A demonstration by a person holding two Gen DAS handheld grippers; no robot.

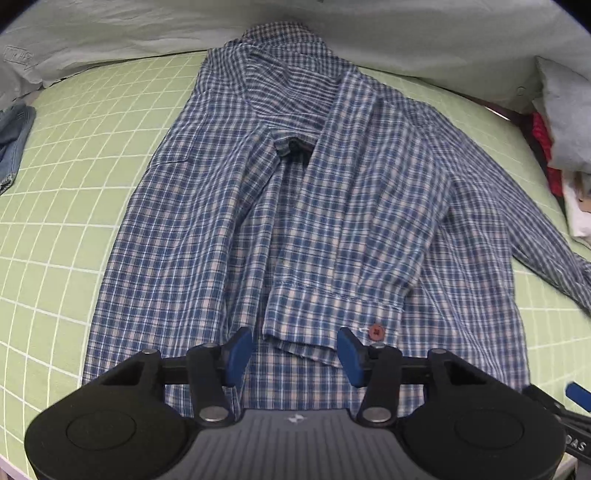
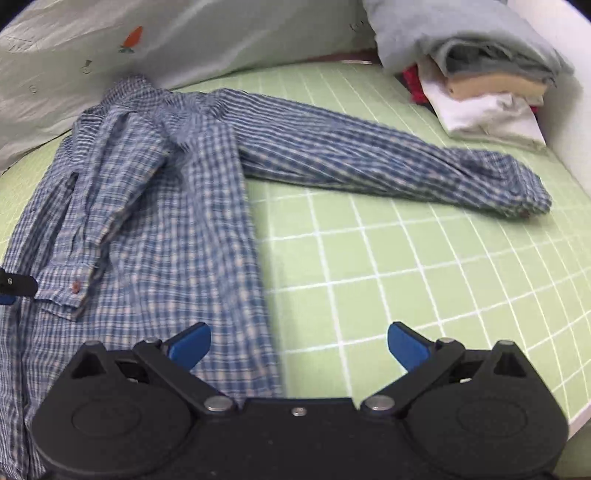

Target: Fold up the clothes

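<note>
A blue and white plaid shirt (image 1: 295, 203) lies face up on the green grid mat (image 1: 66, 184), collar at the far end. One sleeve is folded across the chest, and its cuff (image 1: 332, 314) with a red button (image 1: 376, 332) lies just ahead of my left gripper (image 1: 294, 354). That gripper is open, with the cuff's near edge between its blue fingertips. The other sleeve (image 2: 388, 162) stretches flat to the right over the mat (image 2: 406, 258). My right gripper (image 2: 299, 345) hovers wide open over the shirt's (image 2: 166, 221) near right edge, holding nothing.
Folded clothes are stacked (image 2: 480, 92) at the far right corner by a white wall (image 2: 569, 110). A denim piece (image 1: 14, 140) lies at the mat's left edge. A pale wrinkled sheet (image 1: 147, 33) rises behind the collar. Bare mat lies below the spread sleeve.
</note>
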